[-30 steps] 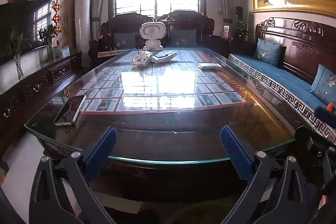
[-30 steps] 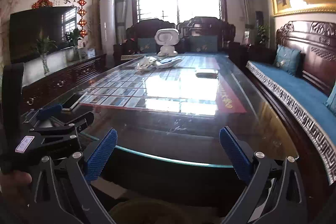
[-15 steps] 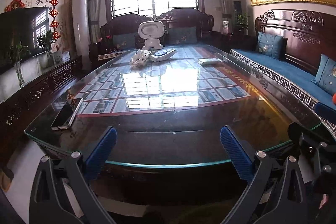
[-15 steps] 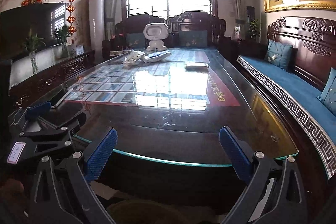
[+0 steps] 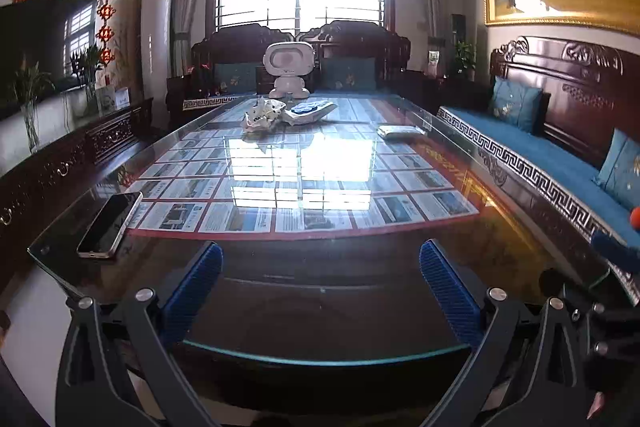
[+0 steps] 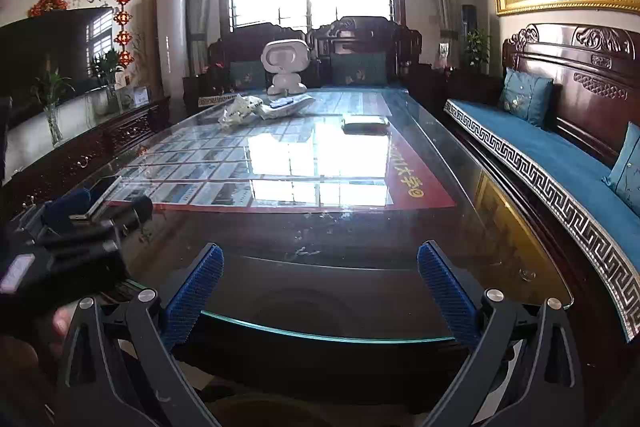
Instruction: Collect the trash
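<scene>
Crumpled white trash [image 5: 262,115] lies at the far end of the long glass-topped table [image 5: 320,353], beside a white-and-blue wrapper [image 5: 310,111]. Both show in the right wrist view too: the crumpled trash [image 6: 239,111] and the wrapper [image 6: 286,105]. My left gripper [image 5: 320,291] is open and empty, over the table's near edge. My right gripper [image 6: 318,287] is open and empty, also at the near edge [image 6: 320,335]. The left gripper's body shows at the left of the right wrist view [image 6: 72,227].
A phone [image 5: 110,225] lies at the table's near left corner. A flat packet [image 5: 398,131] lies far right on the table. A white robot figure [image 5: 289,69] stands at the far end. A carved bench with blue cushions [image 5: 560,163] runs along the right; a sideboard [image 5: 60,163] along the left.
Both grippers have moved forward and a little higher over the table's near edge. The jaws stay open and empty.
</scene>
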Available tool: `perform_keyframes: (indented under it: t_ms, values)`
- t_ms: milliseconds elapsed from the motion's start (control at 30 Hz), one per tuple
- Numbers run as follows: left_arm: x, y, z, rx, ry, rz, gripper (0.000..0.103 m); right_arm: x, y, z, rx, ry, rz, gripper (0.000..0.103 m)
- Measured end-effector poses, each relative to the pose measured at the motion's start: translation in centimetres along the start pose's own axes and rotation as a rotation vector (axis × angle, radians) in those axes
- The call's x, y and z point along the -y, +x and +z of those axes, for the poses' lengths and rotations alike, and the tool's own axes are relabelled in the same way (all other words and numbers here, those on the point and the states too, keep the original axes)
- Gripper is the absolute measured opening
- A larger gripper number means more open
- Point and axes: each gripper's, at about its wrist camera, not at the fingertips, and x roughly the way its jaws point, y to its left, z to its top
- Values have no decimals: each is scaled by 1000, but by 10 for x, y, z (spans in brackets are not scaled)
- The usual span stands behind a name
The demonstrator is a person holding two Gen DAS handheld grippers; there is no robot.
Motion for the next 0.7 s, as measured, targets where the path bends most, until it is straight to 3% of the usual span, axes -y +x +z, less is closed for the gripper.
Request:
perform_keyframes:
  t_ms: [700]
  values:
    - [-3, 29, 25, -33, 12, 11, 99, -7, 32, 16, -54, -13, 31, 94]
